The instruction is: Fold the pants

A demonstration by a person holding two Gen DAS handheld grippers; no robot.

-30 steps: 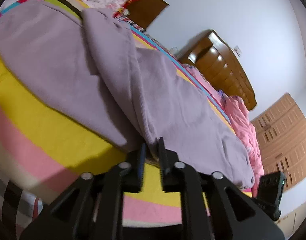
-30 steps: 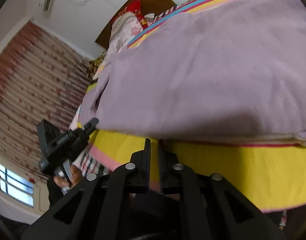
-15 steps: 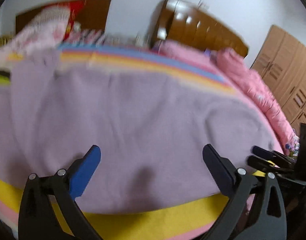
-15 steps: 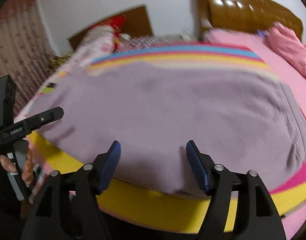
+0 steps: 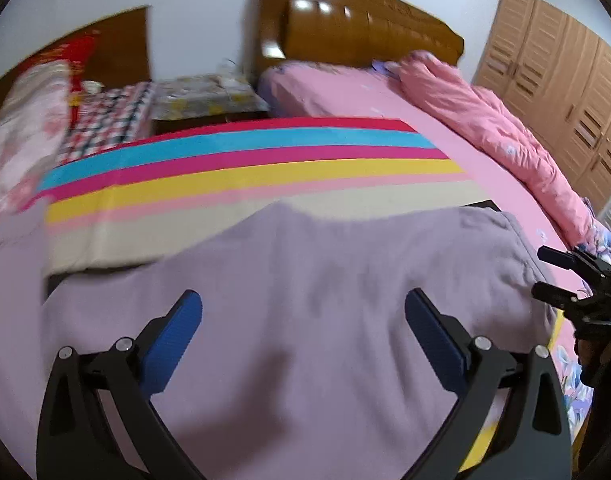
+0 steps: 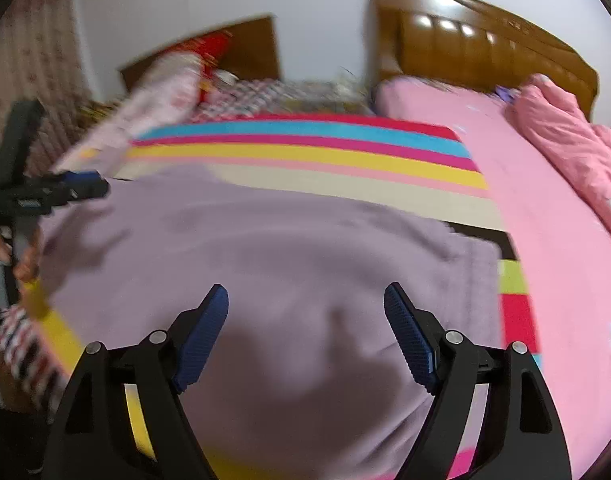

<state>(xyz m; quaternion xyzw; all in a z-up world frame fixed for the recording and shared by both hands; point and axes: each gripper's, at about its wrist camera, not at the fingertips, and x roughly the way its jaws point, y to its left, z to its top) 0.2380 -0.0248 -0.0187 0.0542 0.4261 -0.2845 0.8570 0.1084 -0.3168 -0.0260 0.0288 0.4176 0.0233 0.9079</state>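
The lilac pants point(image 5: 305, 300) lie folded flat on a striped blanket point(image 5: 245, 168) on the bed. They also fill the right wrist view point(image 6: 265, 264). My left gripper point(image 5: 303, 312) is open and empty above the near part of the pants. My right gripper point(image 6: 305, 308) is open and empty above the same cloth. The right gripper shows at the right edge of the left wrist view point(image 5: 561, 276), and the left gripper shows at the left edge of the right wrist view point(image 6: 57, 192).
A pink quilt point(image 5: 505, 136) lies bunched on the pink sheet to the right. A wooden headboard point(image 5: 365, 24) stands at the far wall, and a wooden wardrobe point(image 5: 565, 92) at far right. Pillows and checked bedding point(image 5: 105, 116) lie at far left.
Both grippers were shut on the pants' edge a second ago, then opened and let go. Both have lifted and tilted to look down over the flattened pants.
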